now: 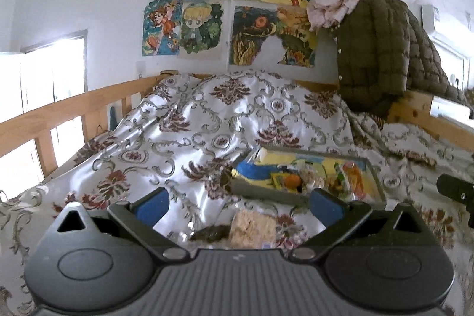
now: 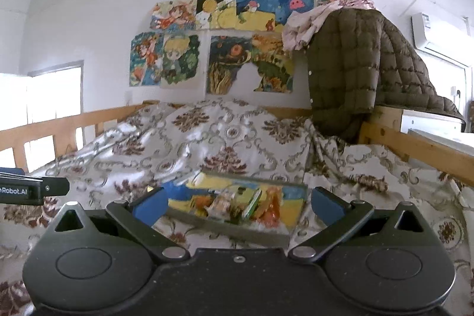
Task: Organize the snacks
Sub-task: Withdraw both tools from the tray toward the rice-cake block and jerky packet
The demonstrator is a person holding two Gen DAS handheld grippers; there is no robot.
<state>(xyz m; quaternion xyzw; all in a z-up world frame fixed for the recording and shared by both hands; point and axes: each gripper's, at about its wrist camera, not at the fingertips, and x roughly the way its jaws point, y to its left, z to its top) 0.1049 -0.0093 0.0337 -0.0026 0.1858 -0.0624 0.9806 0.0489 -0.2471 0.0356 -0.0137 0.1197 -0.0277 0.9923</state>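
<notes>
A shallow grey tray (image 1: 266,193) with a yellow and blue lining lies on the patterned bedspread (image 1: 207,120). It holds several snack packets (image 1: 314,178). In front of the tray, on the cloth, lies a pale rice-cracker packet (image 1: 251,228) beside a dark wrapped snack (image 1: 211,233). My left gripper (image 1: 238,206) hovers open over these two, with nothing between its blue pads. In the right wrist view the same tray (image 2: 260,231) sits straight ahead with its snack packets (image 2: 237,206). My right gripper (image 2: 238,205) stands open just before it, holding nothing.
A wooden bed rail (image 1: 59,114) runs along the left and another rail (image 2: 420,150) along the right. A brown quilted jacket (image 1: 382,49) hangs over the right corner. Posters (image 1: 237,11) cover the wall. The other gripper's black body (image 2: 32,190) shows at the left edge.
</notes>
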